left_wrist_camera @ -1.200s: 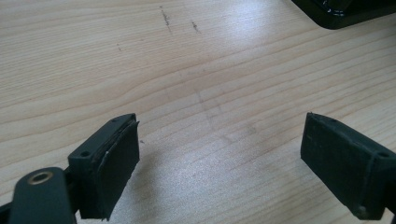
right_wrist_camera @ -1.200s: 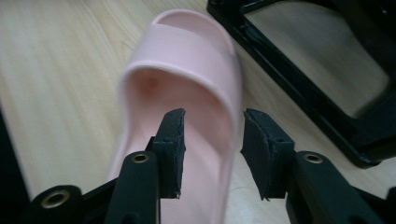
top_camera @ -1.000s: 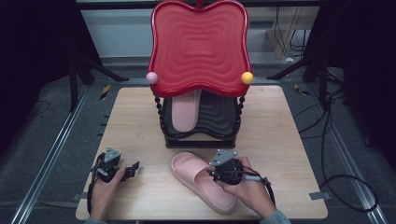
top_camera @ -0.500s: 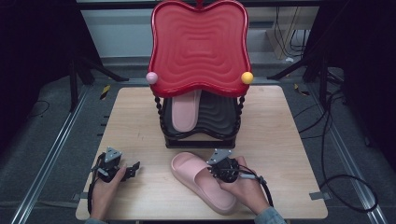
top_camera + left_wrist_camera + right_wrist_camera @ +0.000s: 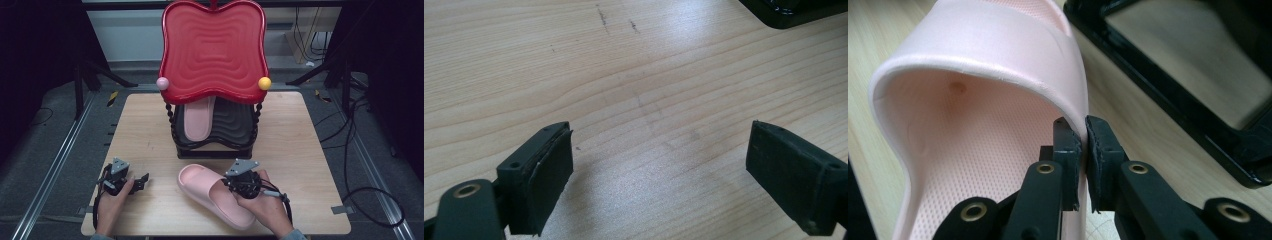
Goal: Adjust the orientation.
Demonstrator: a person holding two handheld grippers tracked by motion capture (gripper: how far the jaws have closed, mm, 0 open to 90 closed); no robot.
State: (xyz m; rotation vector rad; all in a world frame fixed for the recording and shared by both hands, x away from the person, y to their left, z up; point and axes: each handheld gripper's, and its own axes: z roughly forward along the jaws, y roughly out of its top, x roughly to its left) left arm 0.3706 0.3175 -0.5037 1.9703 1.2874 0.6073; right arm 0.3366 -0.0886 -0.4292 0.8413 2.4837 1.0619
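Observation:
A pink slide sandal [image 5: 210, 195] lies on the wooden table [image 5: 310, 150] in front of the black shoe rack [image 5: 215, 145]. My right gripper [image 5: 234, 184] is shut on the sandal's strap edge; in the right gripper view the jaws pinch the pink strap [image 5: 998, 50] at its right rim, gripper [image 5: 1083, 150]. A second pink sandal [image 5: 197, 120] rests on the rack's shelf under the red tray-like top [image 5: 214, 50]. My left gripper [image 5: 142, 181] sits at the table's front left, open, with bare wood between its pads [image 5: 549, 165].
The rack has a pink ball [image 5: 162, 83] and a yellow ball [image 5: 264, 83] at its top corners. The rack's black base [image 5: 1173, 95] lies just right of the held sandal. Cables [image 5: 360, 190] trail on the floor to the right.
The right hand has shifted slightly on the sandal, staying by its strap. The left gripper has not moved.

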